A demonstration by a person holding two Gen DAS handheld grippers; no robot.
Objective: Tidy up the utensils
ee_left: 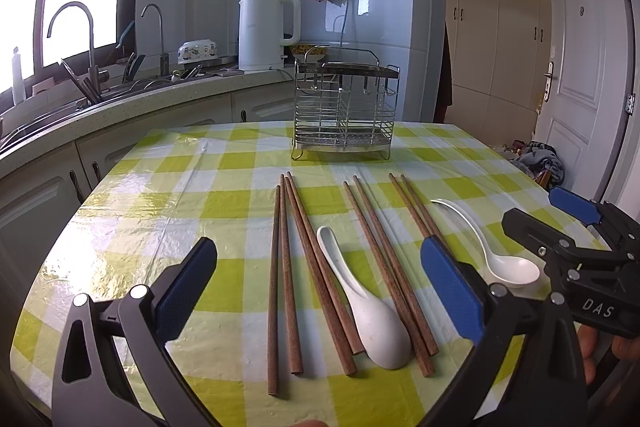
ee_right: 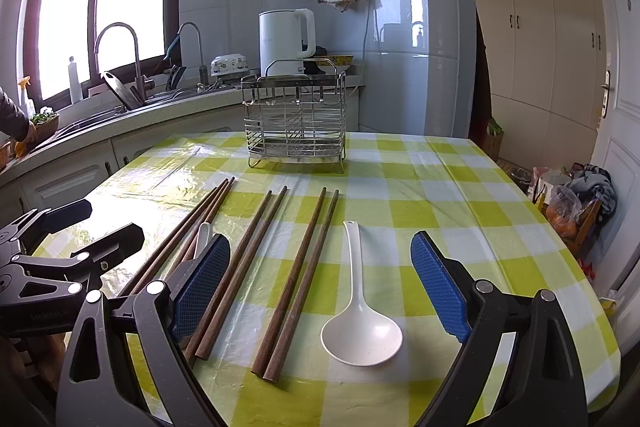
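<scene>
Several brown wooden chopsticks (ee_left: 316,279) lie in pairs on the green-checked tablecloth, also in the right wrist view (ee_right: 296,287). A short white soup spoon (ee_left: 368,307) lies among them; its handle shows in the right wrist view (ee_right: 203,235). A long-handled white ladle spoon (ee_right: 360,315) lies at the right, also in the left wrist view (ee_left: 488,247). A wire utensil rack (ee_left: 344,107) stands at the table's far side, also in the right wrist view (ee_right: 295,115). My left gripper (ee_left: 320,291) is open above the chopsticks and short spoon. My right gripper (ee_right: 320,283) is open above the ladle spoon and chopsticks.
The table (ee_right: 460,195) ends at the right near a door and bags on the floor (ee_right: 572,203). A counter with a sink (ee_left: 60,103), taps and a white kettle (ee_left: 268,31) runs behind and left. Each gripper shows at the other view's edge.
</scene>
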